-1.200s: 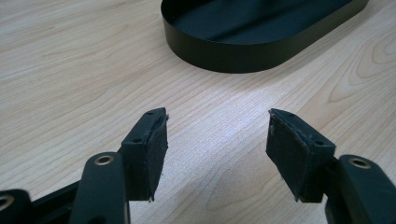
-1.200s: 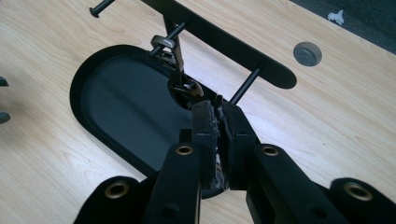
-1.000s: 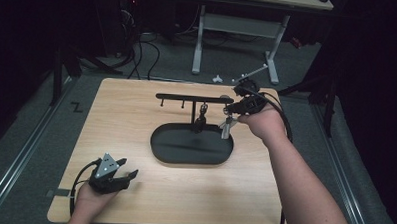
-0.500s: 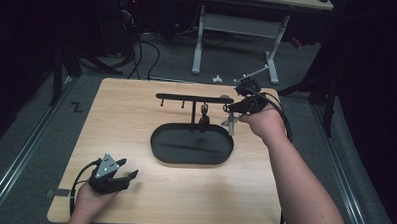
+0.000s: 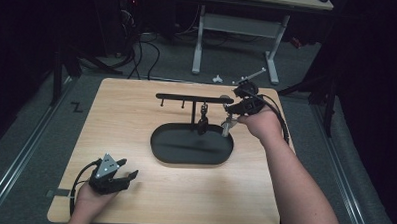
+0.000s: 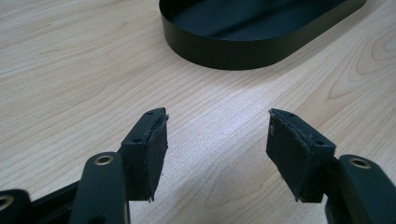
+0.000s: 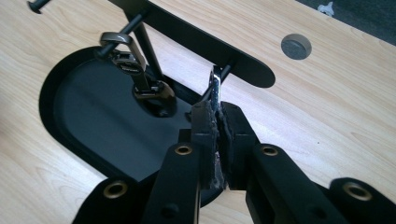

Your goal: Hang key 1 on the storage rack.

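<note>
Pale wood table [image 5: 136, 125] carries a black oval tray [image 5: 191, 151] with a hook rack [image 5: 194, 98] rising from it. Left gripper [image 5: 118, 177], at 7 o'clock from the tray, rests low over bare wood; jaws stand wide apart, nothing between the pads [image 6: 150, 154]. A dark keyring clip [image 7: 135, 70] hangs from a middle peg. Right gripper [image 7: 217, 122], at 2 o'clock from the tray, has its jaws clamped on a thin silver key [image 7: 214, 89], which reaches up to the rack's end peg.
</note>
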The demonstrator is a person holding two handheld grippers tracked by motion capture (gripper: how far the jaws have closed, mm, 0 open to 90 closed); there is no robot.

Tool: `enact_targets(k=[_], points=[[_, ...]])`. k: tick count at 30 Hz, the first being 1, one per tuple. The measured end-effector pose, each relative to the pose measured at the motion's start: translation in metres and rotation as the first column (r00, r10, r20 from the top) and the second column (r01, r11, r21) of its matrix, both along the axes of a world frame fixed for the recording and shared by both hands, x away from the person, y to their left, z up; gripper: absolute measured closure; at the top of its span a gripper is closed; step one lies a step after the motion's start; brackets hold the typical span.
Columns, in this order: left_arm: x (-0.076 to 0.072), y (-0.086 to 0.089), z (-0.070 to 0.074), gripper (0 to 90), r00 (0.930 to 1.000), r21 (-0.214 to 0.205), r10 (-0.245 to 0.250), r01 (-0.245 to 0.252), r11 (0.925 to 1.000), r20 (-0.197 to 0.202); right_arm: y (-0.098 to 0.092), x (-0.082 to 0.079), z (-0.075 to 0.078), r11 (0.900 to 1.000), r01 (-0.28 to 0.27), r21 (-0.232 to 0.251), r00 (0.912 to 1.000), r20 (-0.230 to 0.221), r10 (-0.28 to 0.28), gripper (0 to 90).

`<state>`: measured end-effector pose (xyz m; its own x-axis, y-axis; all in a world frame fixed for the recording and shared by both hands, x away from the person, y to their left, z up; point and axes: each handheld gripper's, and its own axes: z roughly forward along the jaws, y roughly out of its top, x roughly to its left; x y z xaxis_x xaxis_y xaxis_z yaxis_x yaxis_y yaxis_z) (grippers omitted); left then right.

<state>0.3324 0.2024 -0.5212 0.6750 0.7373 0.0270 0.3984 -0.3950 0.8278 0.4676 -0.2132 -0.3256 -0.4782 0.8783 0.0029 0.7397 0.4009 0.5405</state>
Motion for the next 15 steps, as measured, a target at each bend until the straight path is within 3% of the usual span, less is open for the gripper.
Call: enact_targets(k=[15], points=[[0.0, -0.001, -0.001, 38.8, 1.0, 0.004, -0.002, 0.002, 1.0, -0.003, -0.006, 0.003, -0.012, 0.999, 0.03, 0.033, 0.9995, -0.009, -0.029, 82.6]])
